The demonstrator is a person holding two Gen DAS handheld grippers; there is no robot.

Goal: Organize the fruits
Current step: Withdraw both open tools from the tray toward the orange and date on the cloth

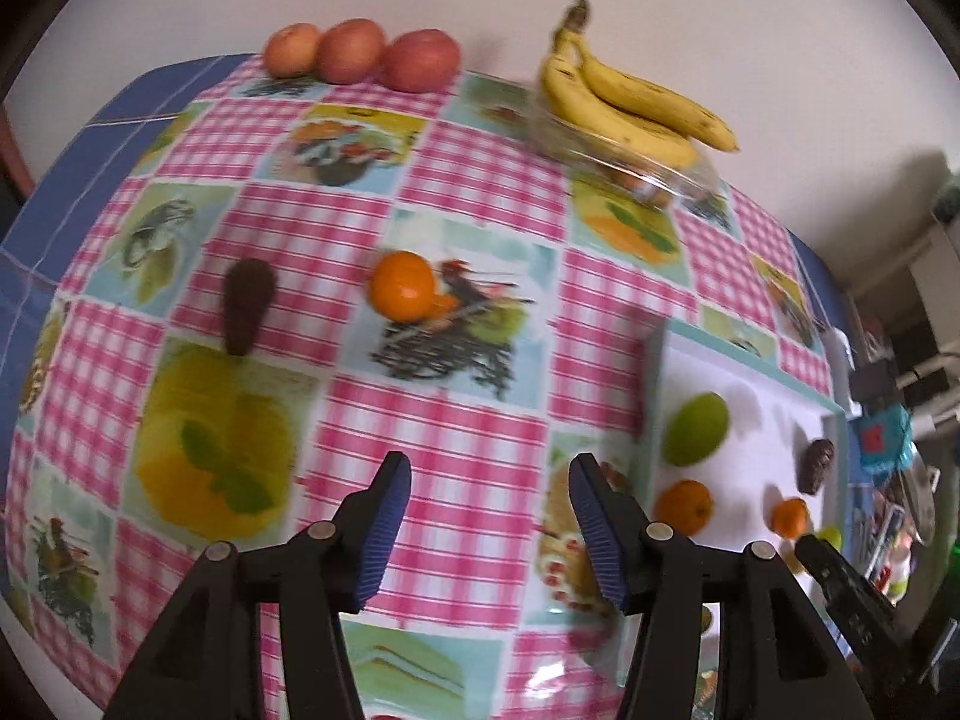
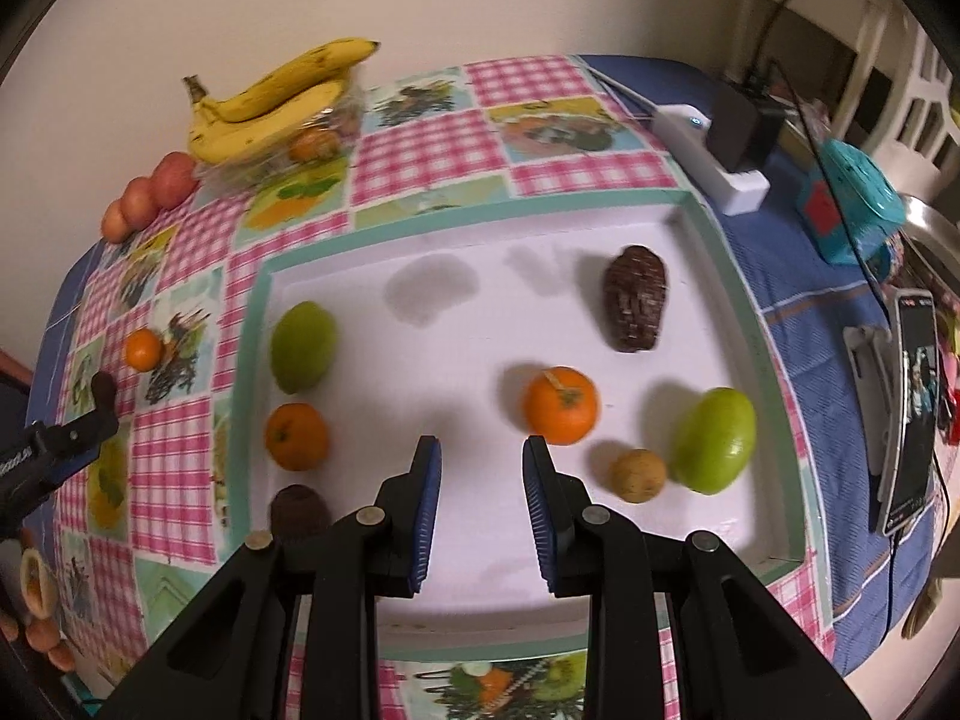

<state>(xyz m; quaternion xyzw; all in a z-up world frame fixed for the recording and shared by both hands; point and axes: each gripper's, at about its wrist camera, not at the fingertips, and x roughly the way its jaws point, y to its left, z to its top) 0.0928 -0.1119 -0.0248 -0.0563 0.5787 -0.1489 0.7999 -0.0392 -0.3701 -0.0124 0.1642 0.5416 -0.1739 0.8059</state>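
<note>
While both my grippers, left (image 1: 489, 474) and right (image 2: 482, 456), gape empty, a glossy orange (image 1: 402, 286) sits mid-frame on cloth, open room around, tray rim (image 1: 651, 396) lower right.

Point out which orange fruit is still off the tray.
The orange lying on the checked tablecloth, left of the white tray. The other loose oranges, one mid-tray and one at its left edge, sit on the tray.

Hand-held gripper (image 1: 489, 471) (empty) above tablecloth (image 1: 468, 432)
</note>
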